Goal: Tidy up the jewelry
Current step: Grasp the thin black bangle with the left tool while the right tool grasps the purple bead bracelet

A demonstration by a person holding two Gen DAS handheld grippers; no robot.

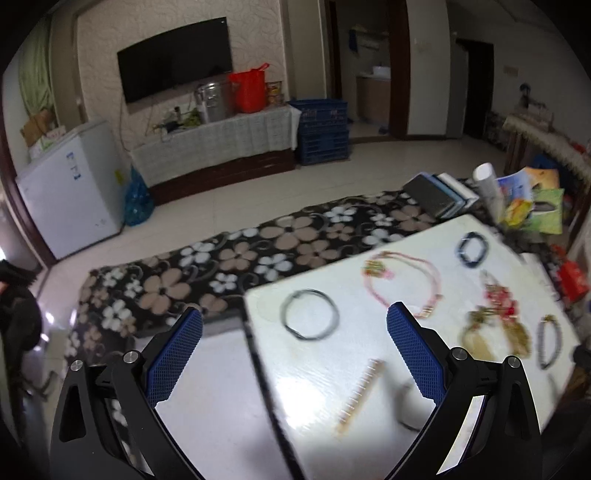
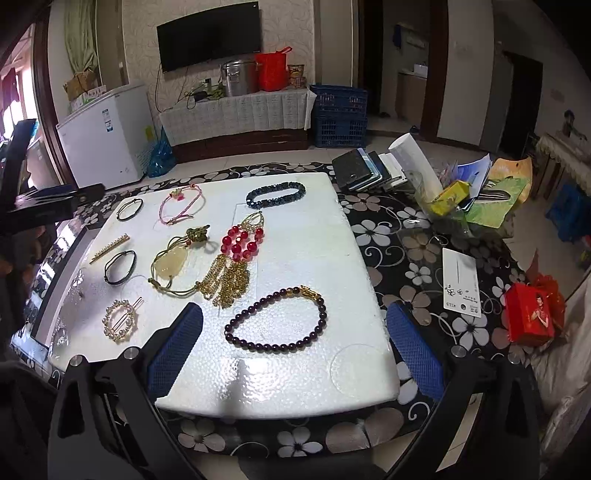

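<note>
The right claw (image 2: 294,339) hangs spread wide and empty over the near edge of a white foam board (image 2: 306,236). A dark maroon bead bracelet (image 2: 276,319) with a gold charm lies flat on the board directly between and just ahead of its blue-padded fingers (image 2: 175,349), touching neither. Beyond it lie a red-bead and gold-chain ornament (image 2: 236,262), a yellow stone pendant on a cord (image 2: 171,264), a black bead bracelet (image 2: 276,194) at the far edge, a pink cord bracelet (image 2: 181,203), two black hair ties (image 2: 120,266), a gold bar clip (image 2: 110,248) and a pearl ring clip (image 2: 120,320) at the near left.

The left claw (image 1: 294,354) is also spread and holds nothing. It hovers at the board's left edge, its right finger over the board and its left finger out over the floor. A thin black hair tie (image 1: 309,314) lies just ahead between the fingers, and the gold bar clip (image 1: 358,397) lies below and between them. This view is blurred.

The board rests on a surface (image 2: 406,236) covered with a black floral cloth under glass, which also carries a stack of books (image 2: 364,170), a white card (image 2: 460,277) and a red box (image 2: 530,317). Across the tiled floor stand a white chest freezer (image 2: 107,136), a wall-mounted television (image 2: 208,35), a steel pot (image 2: 240,77) and blue crates (image 2: 338,114).
</note>
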